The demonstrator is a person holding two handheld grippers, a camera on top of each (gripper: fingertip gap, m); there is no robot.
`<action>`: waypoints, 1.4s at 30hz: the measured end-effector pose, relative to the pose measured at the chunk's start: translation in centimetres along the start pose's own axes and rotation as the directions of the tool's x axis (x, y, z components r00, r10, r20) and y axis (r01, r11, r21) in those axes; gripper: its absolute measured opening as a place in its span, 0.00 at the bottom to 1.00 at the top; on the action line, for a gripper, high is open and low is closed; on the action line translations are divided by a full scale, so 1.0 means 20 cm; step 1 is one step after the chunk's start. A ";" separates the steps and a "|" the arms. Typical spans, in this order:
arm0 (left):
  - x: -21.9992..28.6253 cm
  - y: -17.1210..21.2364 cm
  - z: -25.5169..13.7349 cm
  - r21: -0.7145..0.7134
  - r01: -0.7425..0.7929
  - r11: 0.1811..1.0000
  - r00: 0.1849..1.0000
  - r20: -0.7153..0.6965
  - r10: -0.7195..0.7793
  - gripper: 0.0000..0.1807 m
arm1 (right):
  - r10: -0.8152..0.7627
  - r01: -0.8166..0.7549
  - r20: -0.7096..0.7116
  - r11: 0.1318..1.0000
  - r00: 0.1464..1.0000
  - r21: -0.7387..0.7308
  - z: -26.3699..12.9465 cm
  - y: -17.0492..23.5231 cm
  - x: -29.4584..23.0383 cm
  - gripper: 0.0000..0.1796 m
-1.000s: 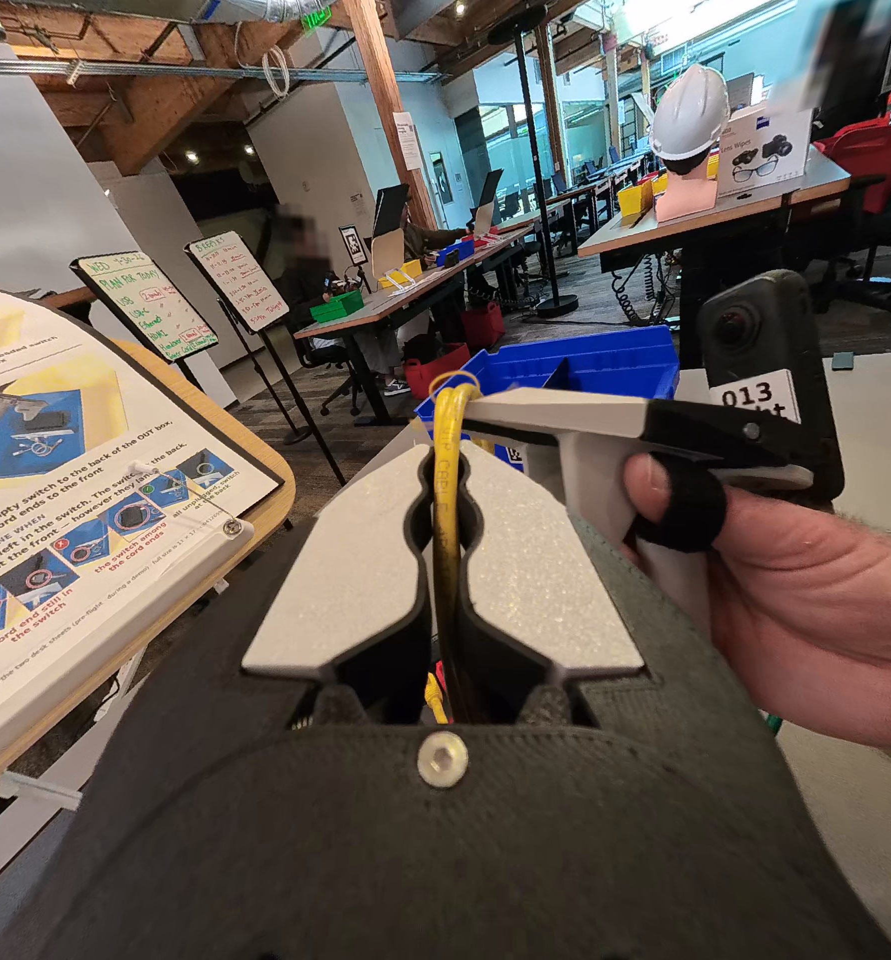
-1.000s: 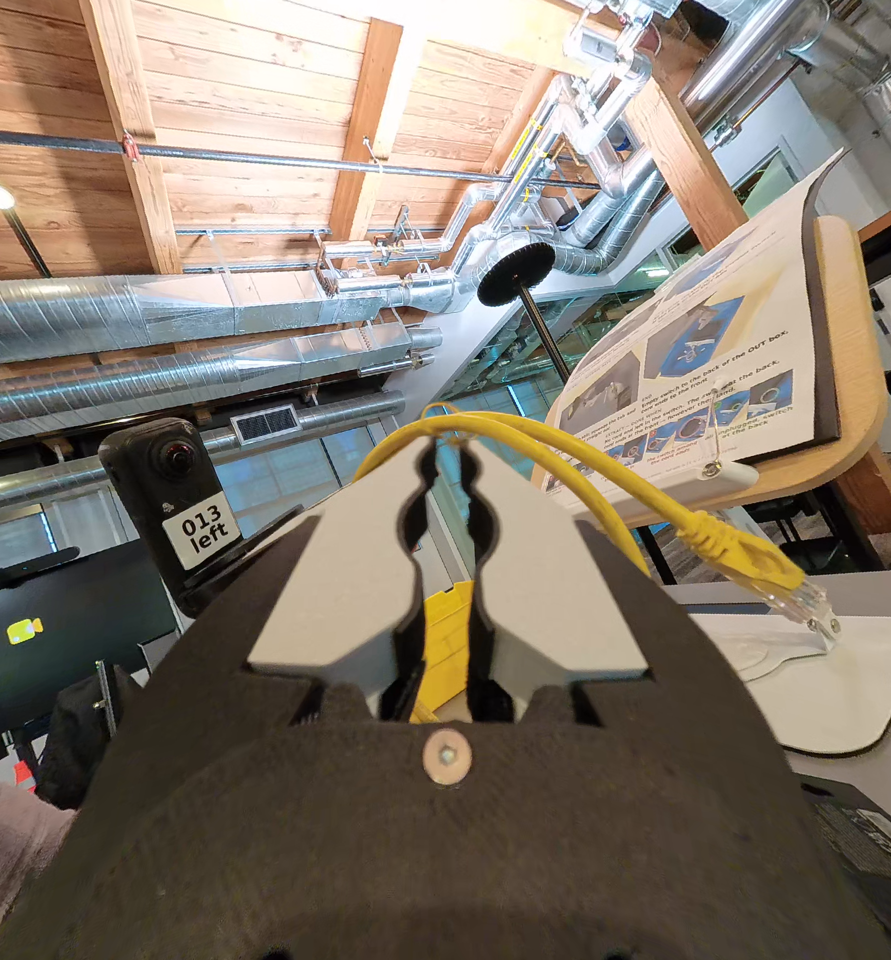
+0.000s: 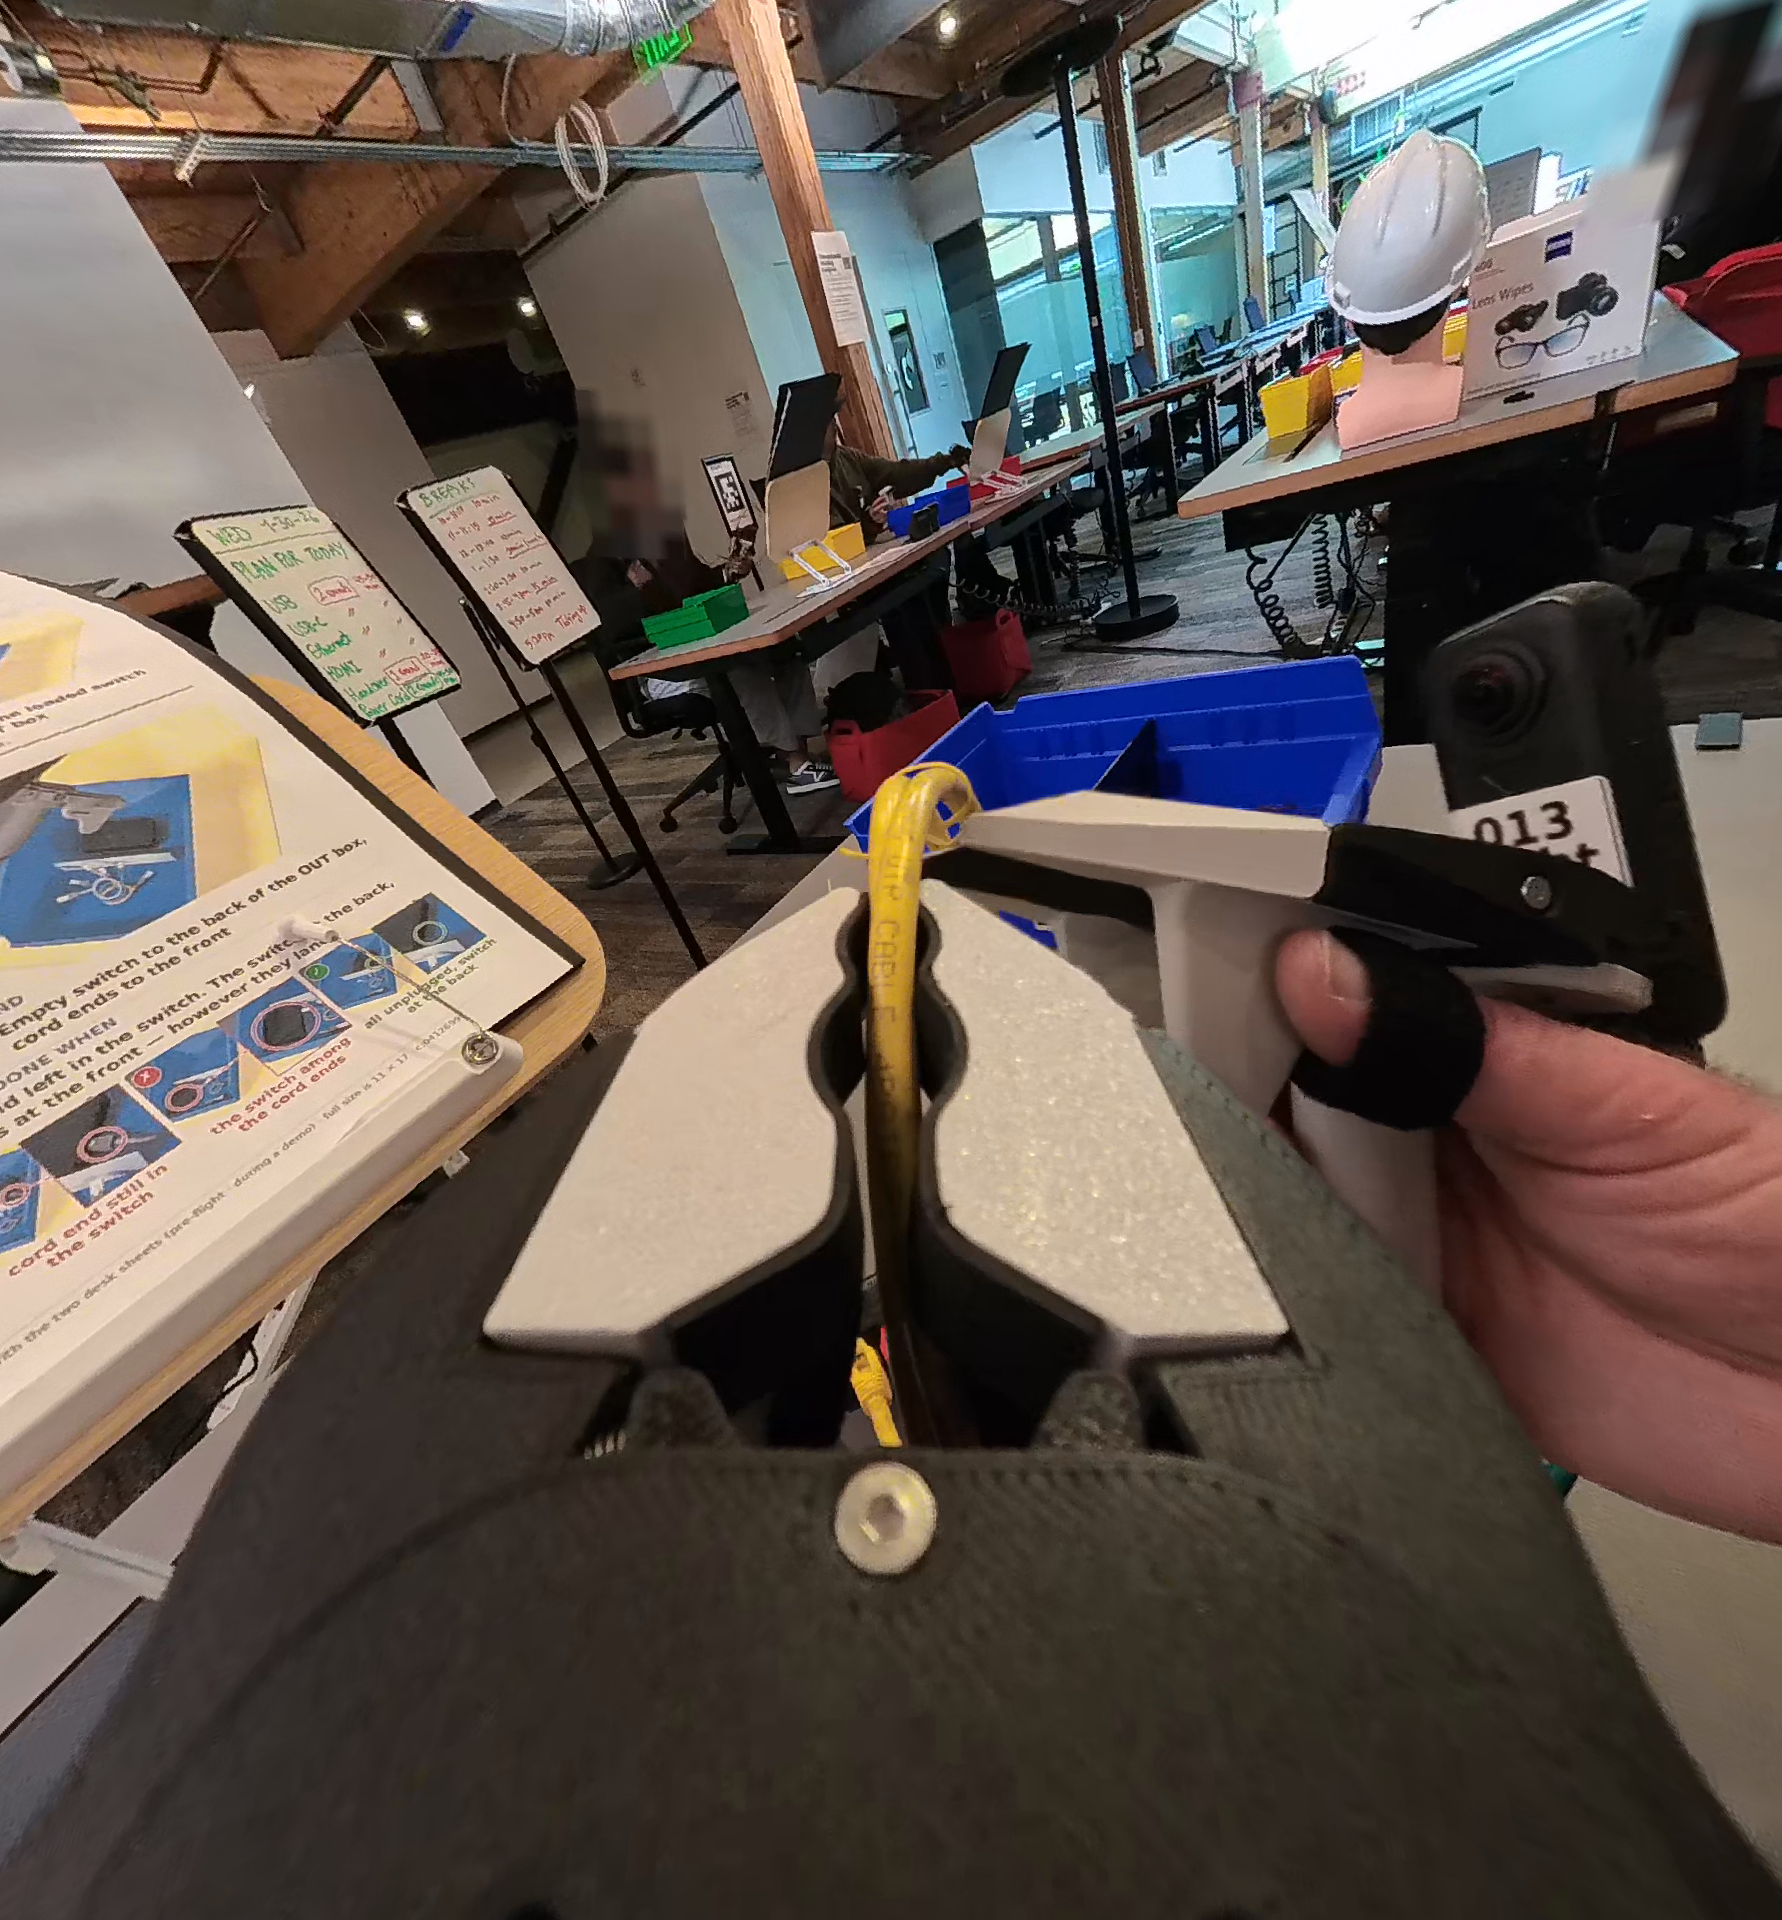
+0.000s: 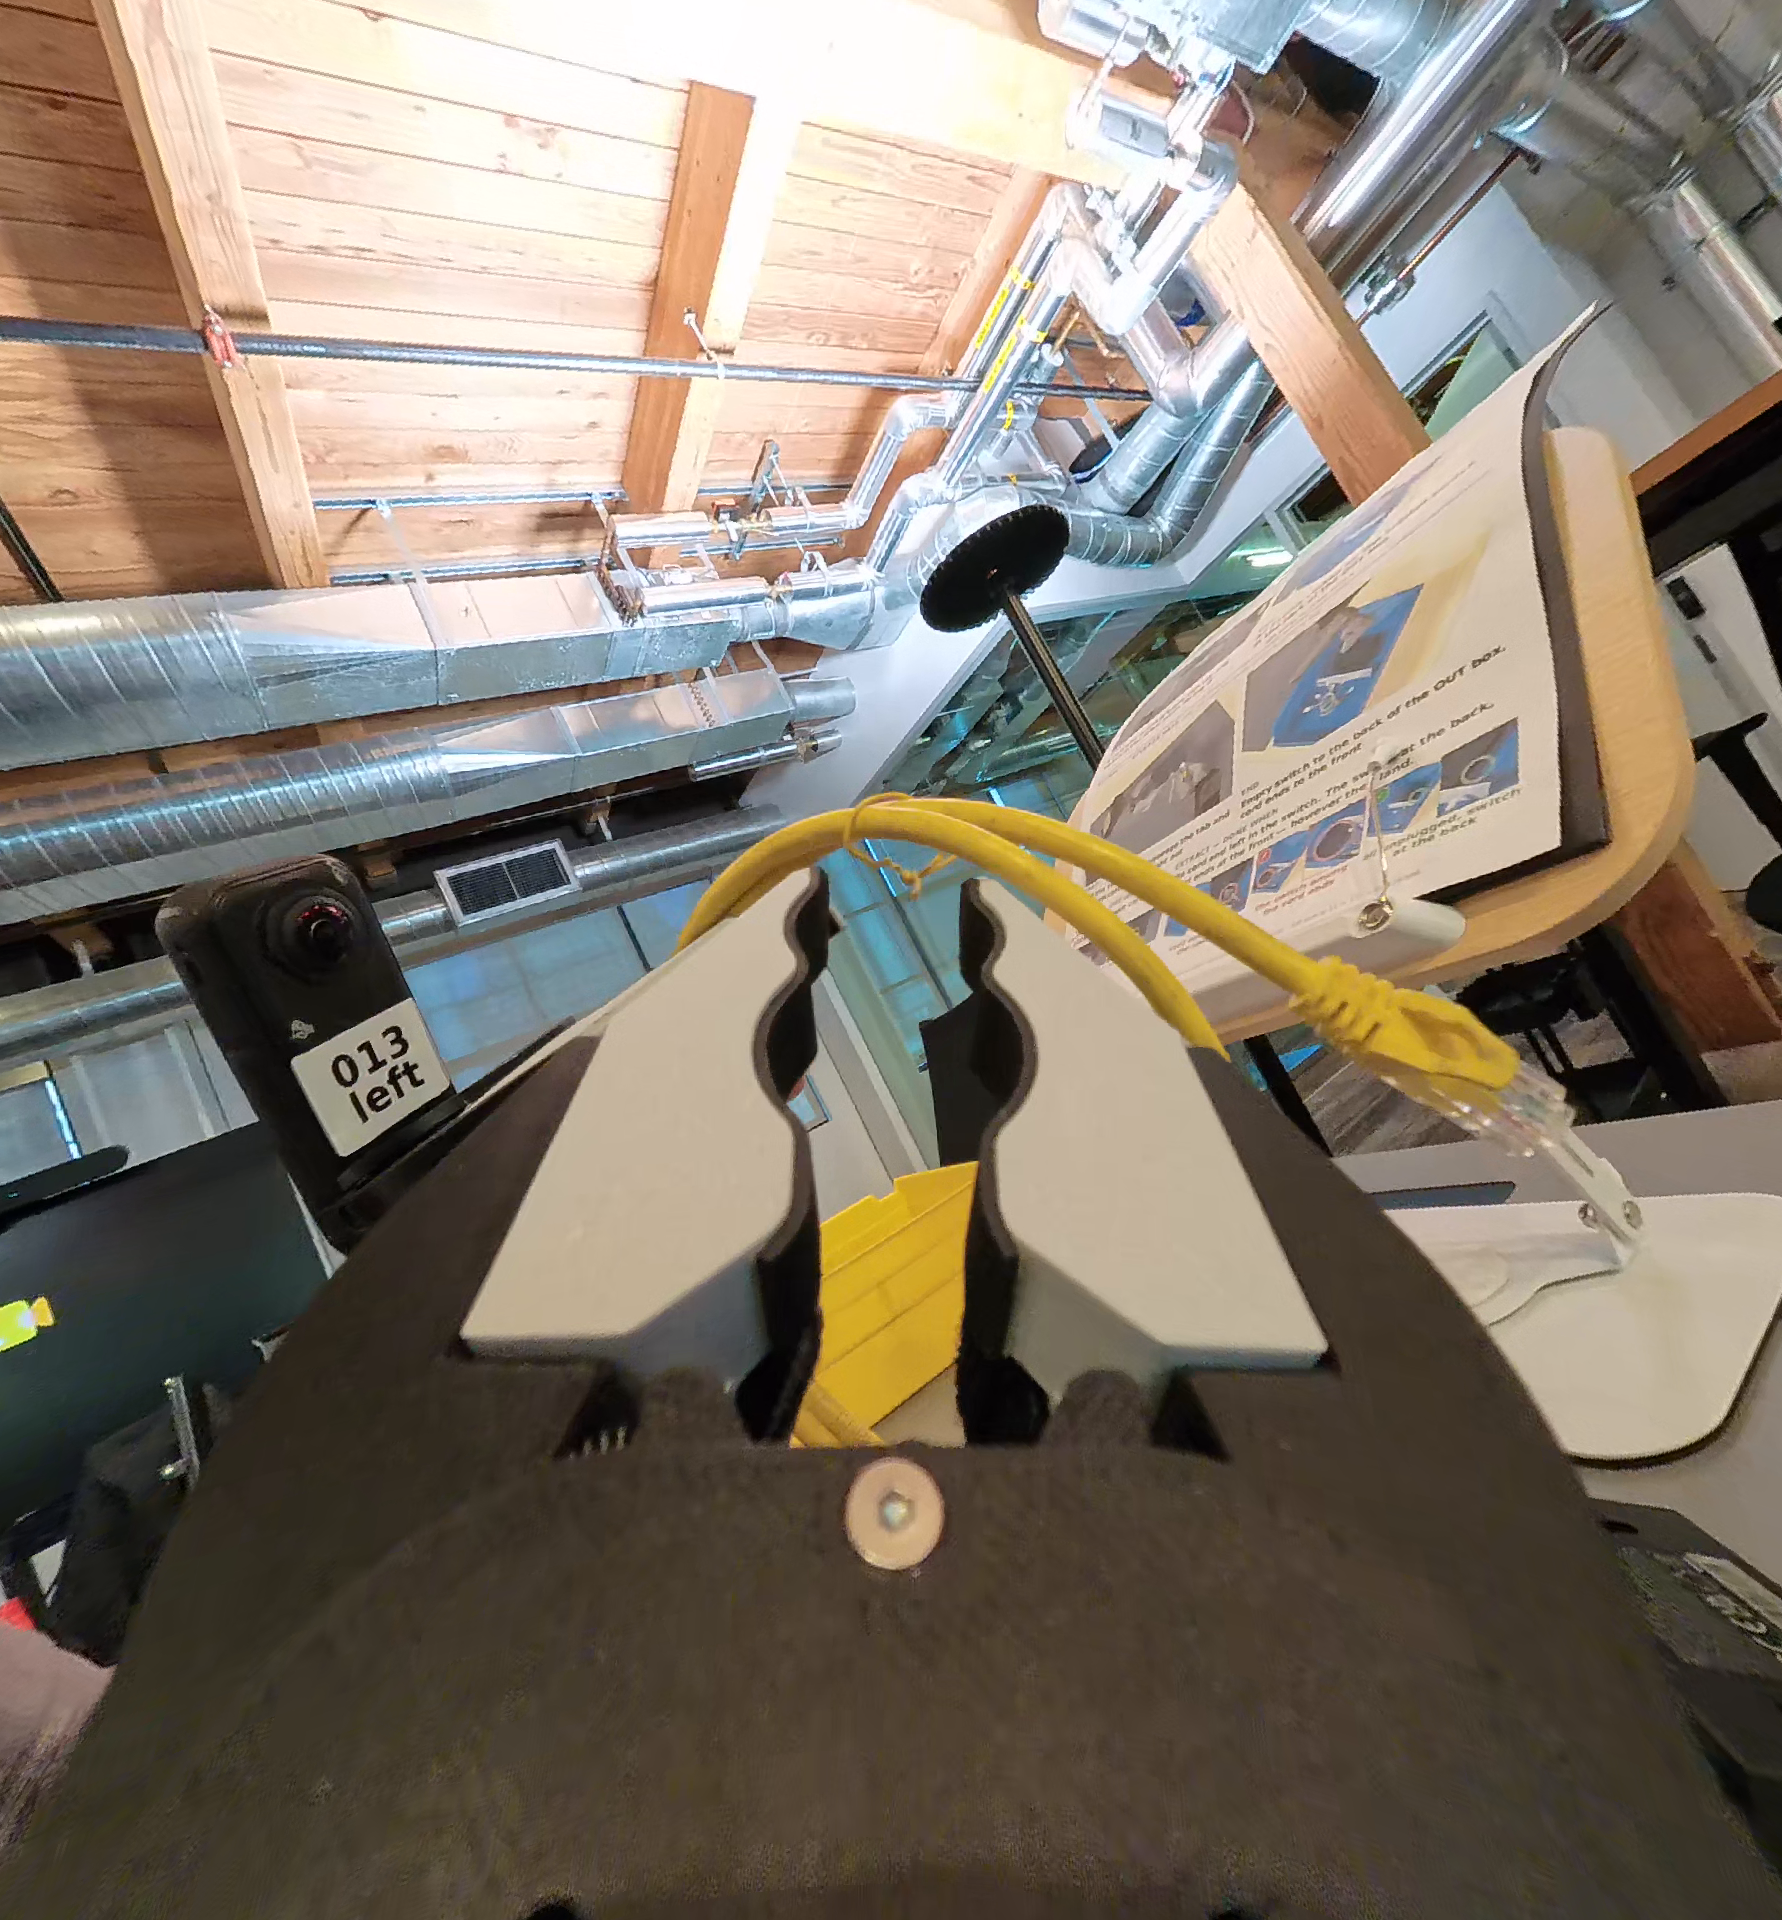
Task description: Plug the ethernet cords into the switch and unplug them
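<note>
Left gripper (image 3: pixel 892 997) clamps yellow cord (image 3: pixel 892 1039), held above blue bin (image 3: pixel 1230 727). Right gripper (image 4: pixel 892 935) stands parted. Advice: regrip near plug (image 4: pixel 1427 1049), aligning squarely.

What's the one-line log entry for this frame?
left tool: shut on yellow ethernet cord | right tool: open, tips by cord loop | plug: free in air

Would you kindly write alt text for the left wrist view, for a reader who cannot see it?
The left gripper is shut on a yellow ethernet cord running up between its fingers. The right gripper, held in a hand, reaches in from the right to the cord's looped top. Behind are a blue bin and an instruction sheet.
</note>
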State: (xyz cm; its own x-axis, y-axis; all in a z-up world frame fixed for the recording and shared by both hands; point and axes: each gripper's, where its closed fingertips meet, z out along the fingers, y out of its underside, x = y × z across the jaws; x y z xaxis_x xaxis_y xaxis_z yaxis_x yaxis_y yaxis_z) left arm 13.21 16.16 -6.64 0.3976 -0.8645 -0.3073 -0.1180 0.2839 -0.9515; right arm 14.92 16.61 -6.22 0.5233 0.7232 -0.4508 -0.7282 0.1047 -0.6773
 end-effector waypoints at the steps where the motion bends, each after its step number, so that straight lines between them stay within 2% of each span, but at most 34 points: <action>1: 0.00 0.00 0.00 0.001 0.001 1.000 1.000 0.002 -0.001 0.02 | -0.007 0.007 0.002 1.000 1.000 0.005 0.00 -0.01 0.00 0.12; 9: 0.00 0.00 0.00 0.001 0.000 1.000 1.000 0.007 0.000 0.02 | -0.039 0.039 0.003 0.999 0.999 0.010 0.01 -0.03 -0.02 0.12; 18: 0.02 -0.01 0.01 -0.002 -0.047 0.999 0.999 0.020 0.047 0.02 | -0.033 0.033 -0.005 0.999 0.999 0.015 0.00 -0.05 -0.02 0.08; 20: 0.02 -0.01 0.01 -0.003 -0.048 0.999 0.999 0.023 0.048 0.02 | -0.040 0.040 0.001 0.999 0.999 0.012 0.00 -0.05 -0.02 0.03; 24: 0.03 0.00 0.01 -0.005 -0.055 0.998 0.998 0.025 0.055 0.02 | -0.037 0.037 0.004 0.999 0.999 0.012 0.00 -0.05 -0.03 0.01; 30: 0.03 0.00 0.01 -0.008 -0.063 0.998 0.998 0.028 0.063 0.02 | -0.034 0.034 0.000 0.999 0.999 0.004 0.00 -0.05 -0.02 0.00; 42: 0.02 0.01 0.01 -0.010 -0.036 0.999 0.999 0.026 0.036 0.02 | -0.089 0.089 0.006 0.991 0.996 -0.098 -0.01 -0.02 0.00 0.00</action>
State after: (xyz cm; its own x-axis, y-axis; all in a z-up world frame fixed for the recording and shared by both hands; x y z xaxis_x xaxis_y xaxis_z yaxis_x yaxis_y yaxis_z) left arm 13.55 16.01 -6.94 0.4162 -0.8428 -0.3412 -0.1417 0.3106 -0.9399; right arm 15.24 16.38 -6.14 0.5834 0.7150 -0.3853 -0.6319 0.1016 -0.7684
